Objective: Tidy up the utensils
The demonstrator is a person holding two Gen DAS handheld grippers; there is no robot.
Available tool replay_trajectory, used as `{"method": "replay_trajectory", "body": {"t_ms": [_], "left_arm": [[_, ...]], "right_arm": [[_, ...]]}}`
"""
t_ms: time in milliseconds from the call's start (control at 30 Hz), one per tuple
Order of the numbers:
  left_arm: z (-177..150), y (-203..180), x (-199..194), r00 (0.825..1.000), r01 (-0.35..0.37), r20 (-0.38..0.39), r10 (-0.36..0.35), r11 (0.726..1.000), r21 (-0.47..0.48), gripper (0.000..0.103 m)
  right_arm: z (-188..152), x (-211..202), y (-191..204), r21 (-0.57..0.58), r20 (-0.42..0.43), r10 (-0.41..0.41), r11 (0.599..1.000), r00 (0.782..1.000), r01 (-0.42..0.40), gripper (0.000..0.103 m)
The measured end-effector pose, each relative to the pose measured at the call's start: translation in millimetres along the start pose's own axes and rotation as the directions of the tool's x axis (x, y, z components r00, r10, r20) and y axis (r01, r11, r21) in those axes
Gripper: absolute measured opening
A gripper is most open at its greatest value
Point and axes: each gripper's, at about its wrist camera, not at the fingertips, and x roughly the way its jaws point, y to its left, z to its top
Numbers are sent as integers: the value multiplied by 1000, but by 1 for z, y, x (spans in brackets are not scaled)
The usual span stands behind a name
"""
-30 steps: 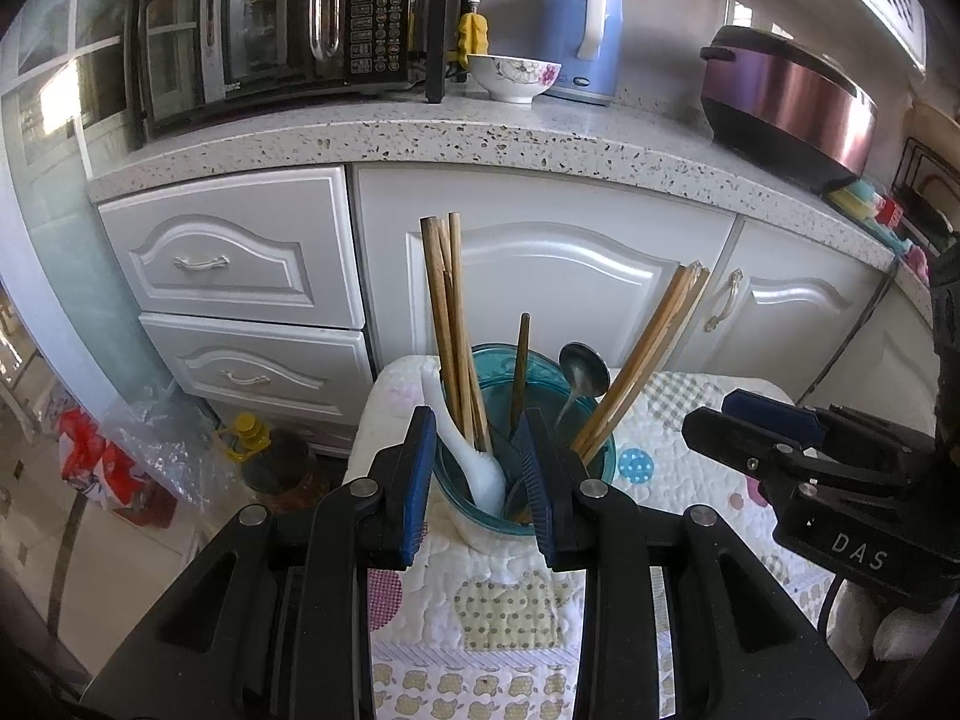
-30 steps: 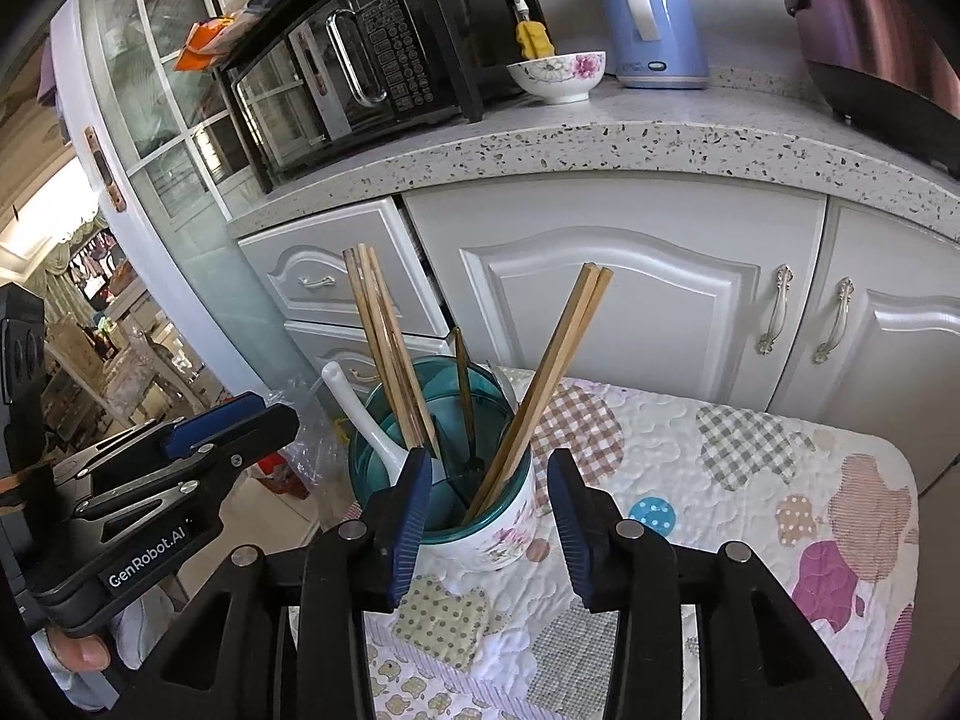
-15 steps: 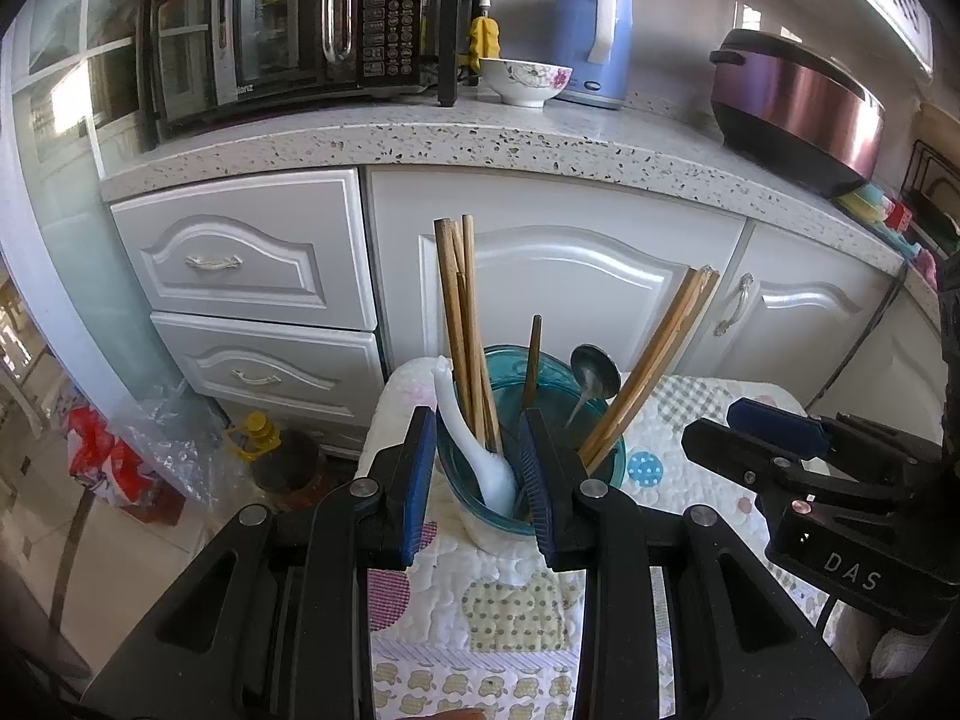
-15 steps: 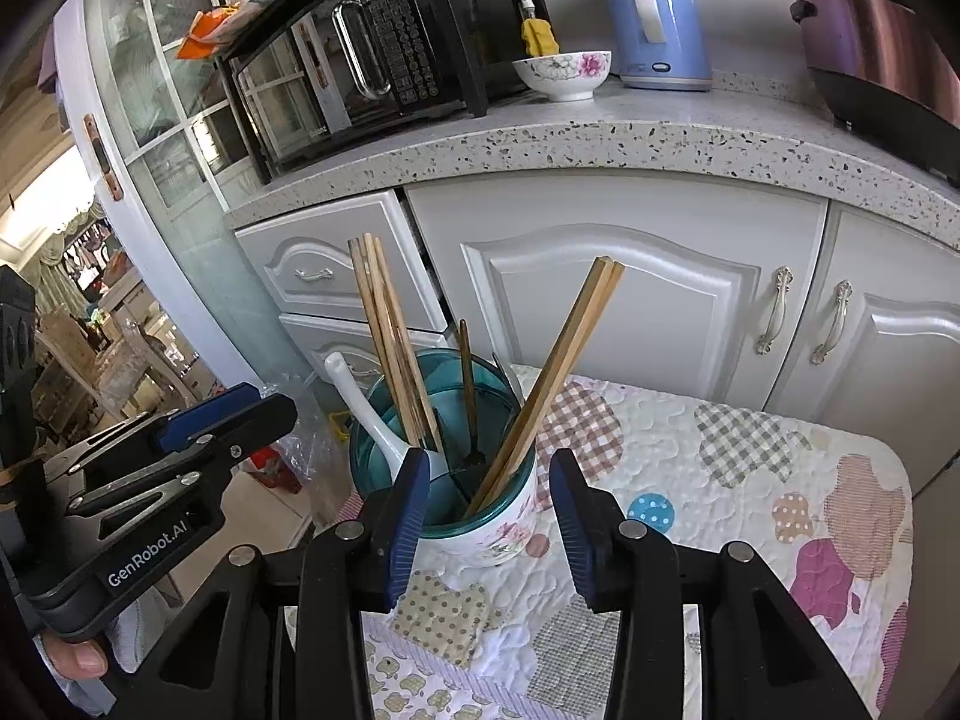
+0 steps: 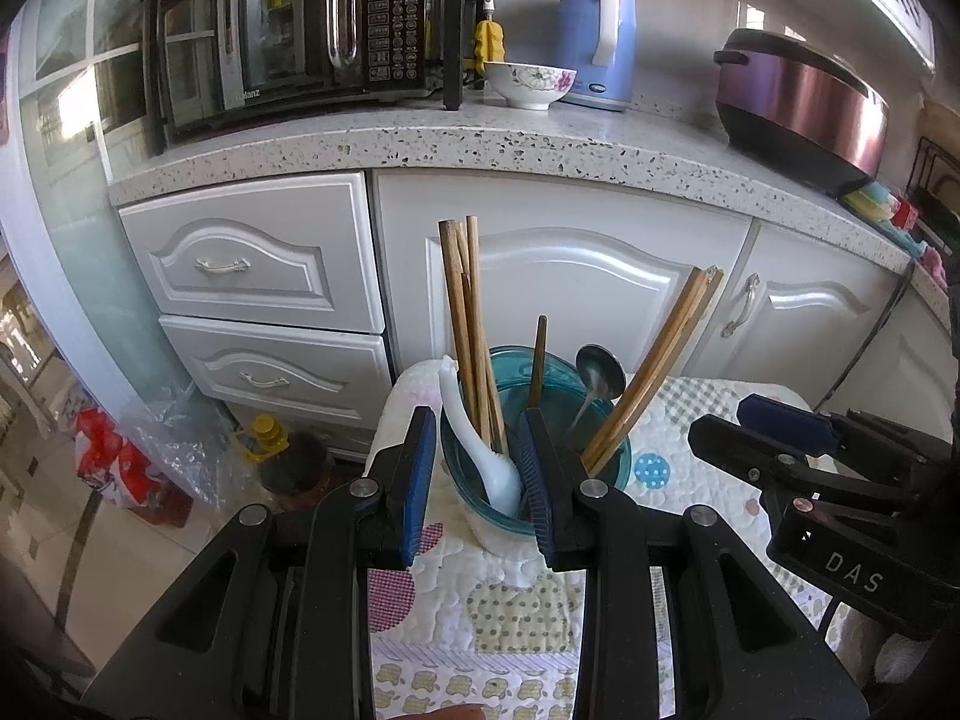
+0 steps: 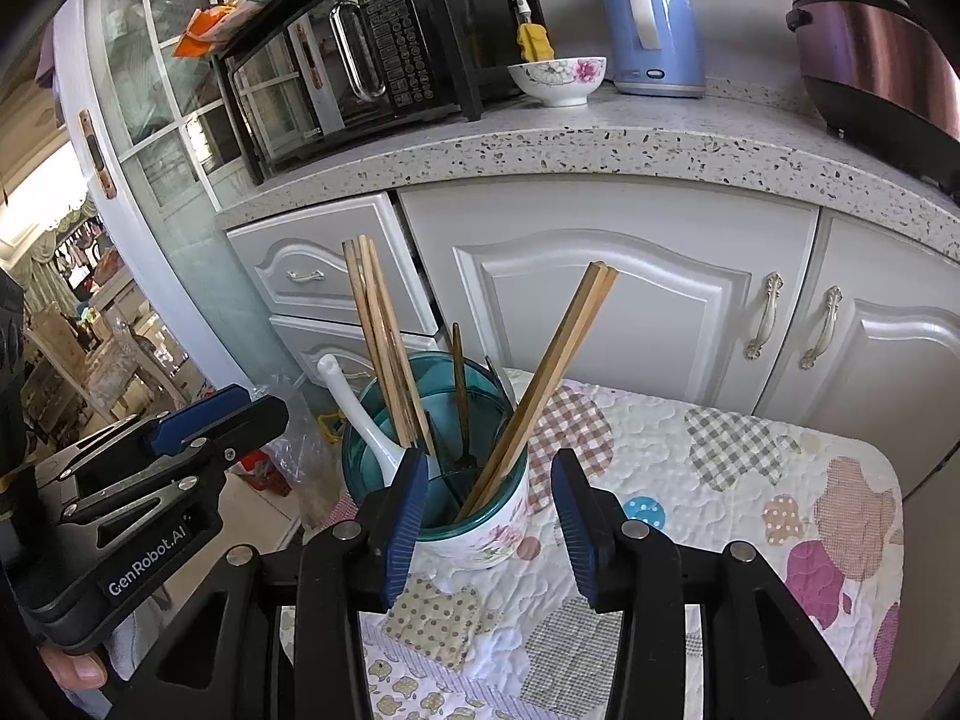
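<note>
We see the utensil holder (image 6: pixel 480 516) near the quilted tabletop's (image 6: pixel 750 480) far left corner, holding chopsticks (image 6: pixel 540 384) and a white spoon (image 5: pixel 480 450). Left gripper (image 5: pixel 480 480) and right gripper (image 6: pixel 489 516): jaws parted, gripping nothing.

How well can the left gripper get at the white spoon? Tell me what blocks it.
Probably yes. The left gripper is open, and the white spoon sits in the gap at the cup's near rim. The upright chopsticks stand close behind and may get nudged.
</note>
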Motion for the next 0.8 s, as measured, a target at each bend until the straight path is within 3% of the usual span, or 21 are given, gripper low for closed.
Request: {"method": "replay_trajectory", "body": {"t_ms": [800], "left_arm": [[-2,1,2,1000,-3,1,3,1000,-12,28]], "right_arm": [[-2,7,5,-10,-26,1,1000,1000,-2,47]]}}
